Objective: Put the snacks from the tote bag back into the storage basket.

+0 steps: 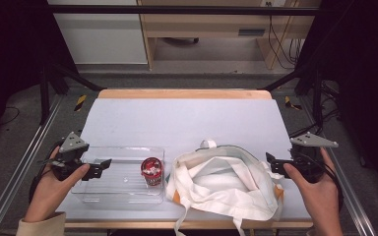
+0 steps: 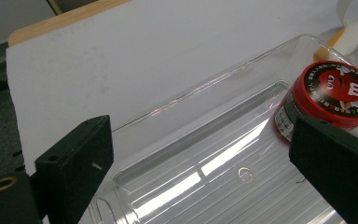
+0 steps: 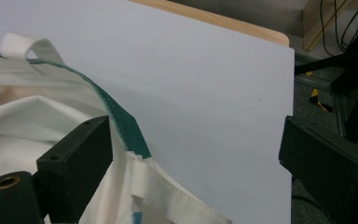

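Two containers sit on the white-covered tabletop (image 1: 187,120) in front of you: a clear plastic tray (image 1: 120,189) on your left and a white cloth bag (image 1: 226,184) on your right; they lie just beside each other, near the front edge.

Tray: shallow, transparent, rectangular, ribbed floor catching glare in the left gripper view; one thing in it, a small round red tin (image 1: 151,170), standing upright at the tray's right end, close to the bag; rest of the tray floor bare.

Tin: red lid printed with a red cartoon candy figure and a white letter m, dark band round the picture; red side wall with a pale label panel of small print, too small to read (image 2: 340,95).

Bag: crumpled, mouth open upward, off-white fabric with a dark green trim along the rim (image 3: 121,119); a handle loop stands up at the far side, other straps trail off the front edge; a bit of orange shows under its edges; what lies inside, you cannot tell.

Your left gripper (image 1: 103,164) hovers over the tray's left part, jaws spread wide, holding nothing; the tin lies ahead near the right jaw in the left gripper view.

Your right gripper (image 1: 271,162) is at the bag's right edge, jaws spread wide, nothing between them; one jaw sits over the bag's rim, the other over the tabletop edge.
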